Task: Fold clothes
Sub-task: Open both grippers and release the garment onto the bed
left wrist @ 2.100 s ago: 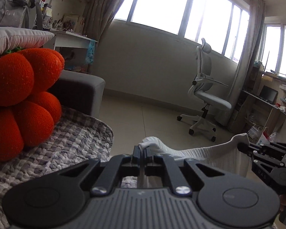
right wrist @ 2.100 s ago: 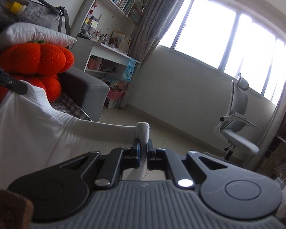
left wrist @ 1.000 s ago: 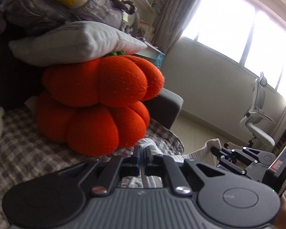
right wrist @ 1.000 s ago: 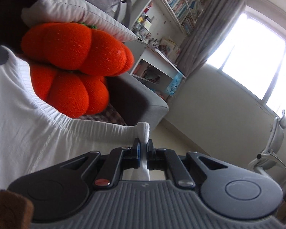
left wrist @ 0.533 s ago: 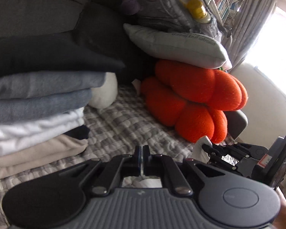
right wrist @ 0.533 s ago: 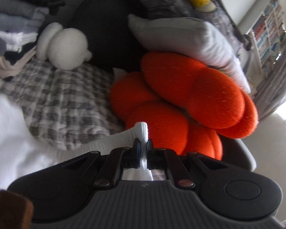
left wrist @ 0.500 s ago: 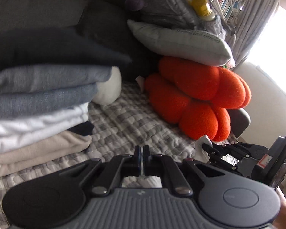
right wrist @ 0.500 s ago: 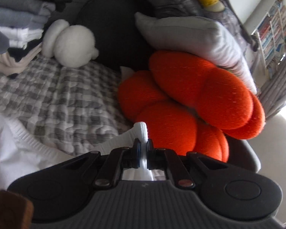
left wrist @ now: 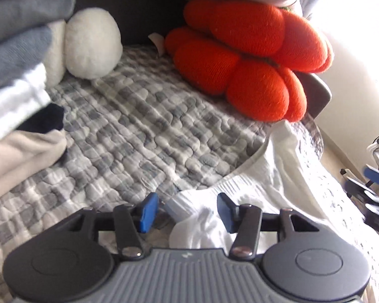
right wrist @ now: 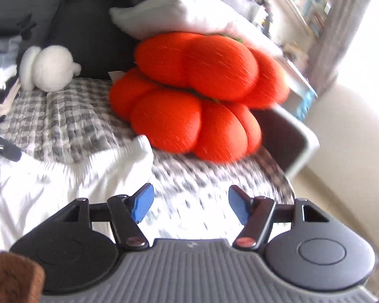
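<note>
Garment [left wrist: 285, 176] lies rumpled beside the orange cushion [left wrist: 245, 58], seemingly unfolded; left gripper [left wrist: 187, 210] and right gripper [right wrist: 189, 205] are opening, pads clear of cloth.

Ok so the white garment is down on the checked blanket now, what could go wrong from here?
1. The white garment lies bunched and creased, not flat, so folding now would probably lock in wrinkles.
2. Its hem sits between the opening jaws of the left gripper, so the cloth could snag on a pad as that hand pulls away.
3. One edge lies close to the orange cushion, which may crowd the spreading. The right gripper, also opening, has no cloth between its jaws.
</note>
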